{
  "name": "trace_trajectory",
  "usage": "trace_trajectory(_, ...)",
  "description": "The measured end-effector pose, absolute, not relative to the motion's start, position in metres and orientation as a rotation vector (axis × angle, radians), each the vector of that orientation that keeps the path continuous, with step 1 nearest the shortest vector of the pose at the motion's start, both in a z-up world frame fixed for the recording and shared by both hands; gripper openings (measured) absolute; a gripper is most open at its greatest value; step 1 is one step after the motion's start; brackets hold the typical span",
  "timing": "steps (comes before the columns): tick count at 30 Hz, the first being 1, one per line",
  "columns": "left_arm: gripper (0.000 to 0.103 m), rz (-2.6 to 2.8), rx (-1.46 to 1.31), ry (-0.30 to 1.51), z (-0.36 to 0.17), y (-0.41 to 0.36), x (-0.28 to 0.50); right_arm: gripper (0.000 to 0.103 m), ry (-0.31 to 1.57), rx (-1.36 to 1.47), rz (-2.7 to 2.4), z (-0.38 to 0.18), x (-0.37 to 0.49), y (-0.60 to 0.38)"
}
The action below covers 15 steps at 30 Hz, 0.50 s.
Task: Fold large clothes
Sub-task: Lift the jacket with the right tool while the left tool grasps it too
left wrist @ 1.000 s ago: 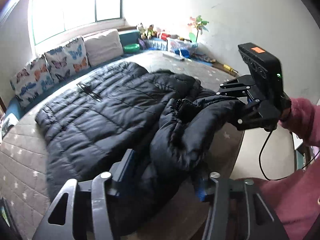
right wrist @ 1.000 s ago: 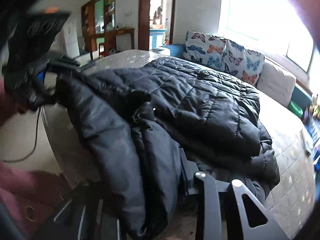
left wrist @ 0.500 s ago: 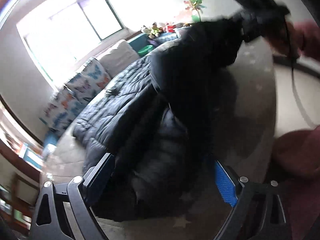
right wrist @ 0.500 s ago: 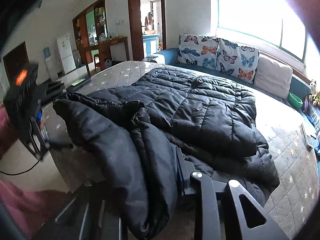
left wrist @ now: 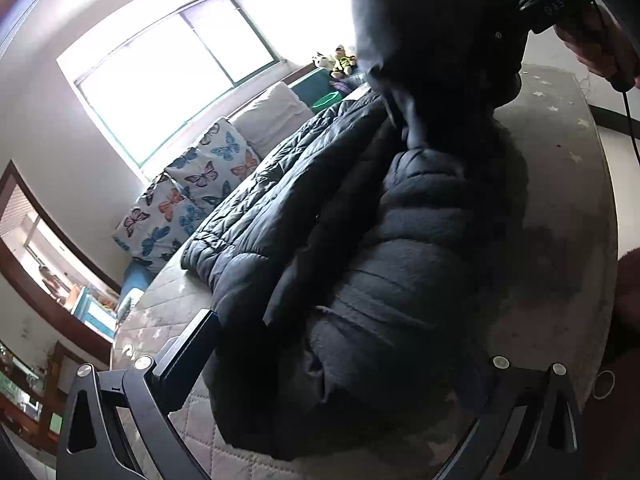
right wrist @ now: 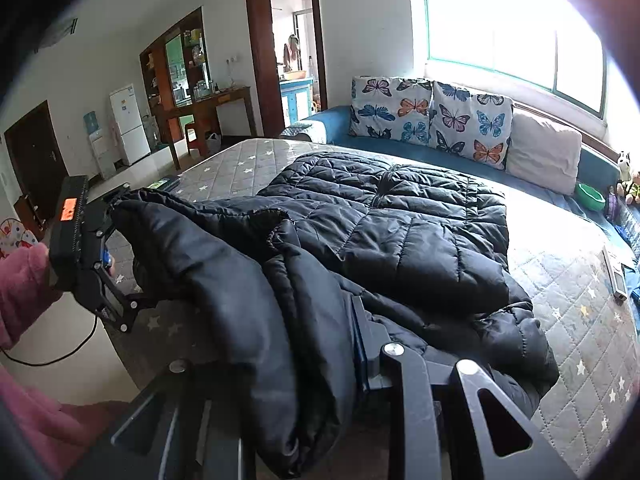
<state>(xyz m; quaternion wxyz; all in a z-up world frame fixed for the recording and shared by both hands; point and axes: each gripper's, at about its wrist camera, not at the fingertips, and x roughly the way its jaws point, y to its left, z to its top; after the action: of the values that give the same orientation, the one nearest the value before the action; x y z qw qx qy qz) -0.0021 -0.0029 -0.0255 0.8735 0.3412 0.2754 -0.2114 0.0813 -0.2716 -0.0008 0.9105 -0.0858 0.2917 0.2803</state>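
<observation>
A large black puffer jacket (right wrist: 400,232) lies on the quilted grey bed (right wrist: 580,320); it also shows in the left wrist view (left wrist: 400,264). My right gripper (right wrist: 320,344) is shut on a bunched part of the jacket at its near edge. My left gripper (left wrist: 340,356) has its jaws wide apart with the jacket lying between them, not clamped. In the right wrist view the left gripper (right wrist: 120,216) is at the jacket's left edge. In the left wrist view the right gripper's body (left wrist: 548,4) holds the jacket up at the top right.
Butterfly cushions (right wrist: 428,112) and a beige pillow (right wrist: 544,156) line a blue bench under the window. A green bowl (right wrist: 590,196) and soft toys (right wrist: 628,184) sit at the far right. A remote (right wrist: 616,276) lies on the bed's right side. The bed's edge and floor are at the left.
My left gripper's jaws have opened and let go of the jacket, and it has tilted and moved left. My right gripper has lifted its part of the jacket.
</observation>
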Motion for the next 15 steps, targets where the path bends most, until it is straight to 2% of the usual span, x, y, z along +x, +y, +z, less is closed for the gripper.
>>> trace_trajectory(2,0.102,-0.473,0.68,0.594,-0.025,-0.002,0.006,0.027,0.6,-0.173,0.574,-0.001,0.082,-0.273)
trace_trajectory(4,0.077,-0.496,0.66,0.592,-0.023,-0.001,0.006,0.027,0.595,-0.171,0.57,0.0,0.081,-0.273)
trace_trajectory(7,0.06,-0.498,0.627,0.598,-0.016,0.003,0.0,0.024,0.588,-0.175,0.565,-0.001,0.075,-0.271)
trace_trajectory(10,0.056,-0.485,0.627,0.595,-0.015,0.004,-0.008,0.022,0.564,-0.201,0.573,-0.002,0.061,-0.267)
trace_trajectory(15,0.055,-0.494,0.621,0.589,-0.009,0.005,-0.026,0.02,0.551,-0.245,0.575,-0.002,0.031,-0.262)
